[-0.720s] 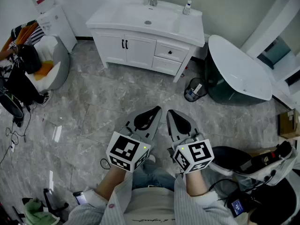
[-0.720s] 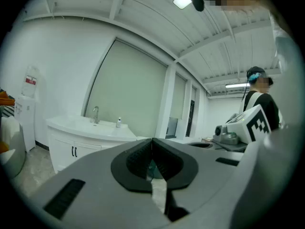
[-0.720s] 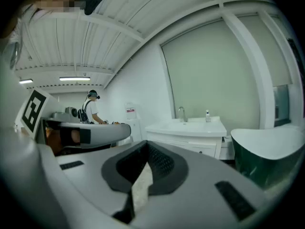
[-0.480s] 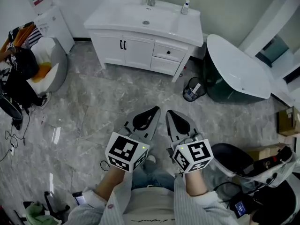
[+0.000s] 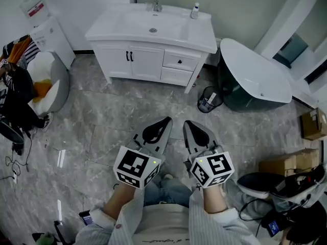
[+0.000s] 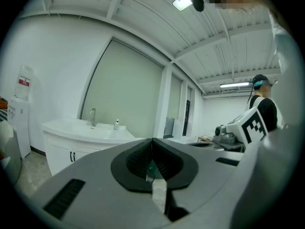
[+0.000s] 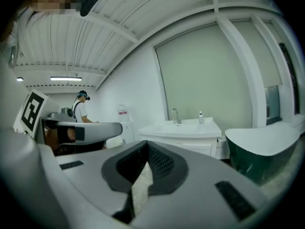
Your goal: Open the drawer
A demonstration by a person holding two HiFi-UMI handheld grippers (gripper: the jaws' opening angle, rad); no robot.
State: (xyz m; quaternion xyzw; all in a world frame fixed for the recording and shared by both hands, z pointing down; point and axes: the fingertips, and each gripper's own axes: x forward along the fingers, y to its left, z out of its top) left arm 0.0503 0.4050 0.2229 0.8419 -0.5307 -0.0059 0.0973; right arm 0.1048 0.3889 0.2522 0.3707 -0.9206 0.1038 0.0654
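Observation:
A white vanity cabinet (image 5: 153, 40) stands across the floor, far ahead of both grippers. It has two doors and, to their right, two closed drawers; the upper drawer (image 5: 180, 62) has a small dark knob, the lower drawer (image 5: 175, 75) sits under it. My left gripper (image 5: 166, 120) and right gripper (image 5: 188, 122) are held side by side over the grey floor, both shut and empty. In the left gripper view the cabinet (image 6: 71, 147) shows at the left beyond the left gripper (image 6: 152, 140); in the right gripper view the cabinet (image 7: 186, 135) lies beyond the right gripper (image 7: 145, 144).
A dark green tub with a white rim (image 5: 258, 80) stands right of the vanity, with a small bin (image 5: 208, 100) between them. A water dispenser (image 5: 48, 32) and a grey chair with clothes (image 5: 43, 83) are at the left. Boxes (image 5: 311, 124) and cables lie at the right.
The view has shifted: the vanity and tub sit slightly further left and lower in the head view. Both grippers keep their pose, side by side and shut.

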